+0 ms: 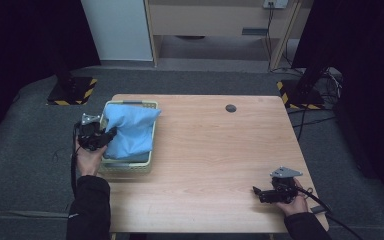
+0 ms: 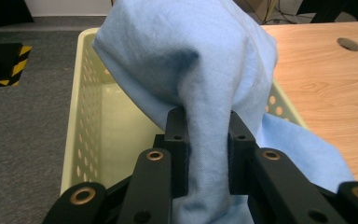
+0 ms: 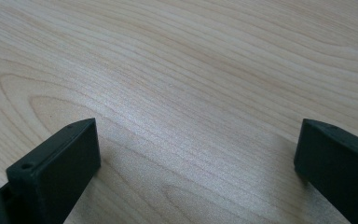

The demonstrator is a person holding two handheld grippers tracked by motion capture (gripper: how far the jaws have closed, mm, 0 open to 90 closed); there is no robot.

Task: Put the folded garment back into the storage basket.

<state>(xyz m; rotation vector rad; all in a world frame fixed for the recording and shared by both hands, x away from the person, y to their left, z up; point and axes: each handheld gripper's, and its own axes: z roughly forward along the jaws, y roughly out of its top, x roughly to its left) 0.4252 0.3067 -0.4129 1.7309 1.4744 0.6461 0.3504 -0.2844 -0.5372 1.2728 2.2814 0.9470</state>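
Note:
A light blue cloth (image 1: 130, 131) hangs bunched over a pale yellow perforated basket (image 1: 128, 167) at the table's left edge. My left gripper (image 1: 111, 135) is shut on a fold of this cloth; in the left gripper view the blue cloth (image 2: 200, 70) runs down between the two pads (image 2: 177, 135), pinched tight, above the basket (image 2: 88, 116). My right gripper (image 1: 256, 192) rests low at the table's front right, pointing left. Its jaws stand wide apart in the right gripper view, with only bare wood between its fingertips (image 3: 196, 154).
The wooden table (image 1: 215, 155) has a dark round hole (image 1: 230, 108) near its far edge. Black stands with yellow-black striped bases (image 1: 72, 91) sit on the grey floor behind, left and right. Cables trail at the right.

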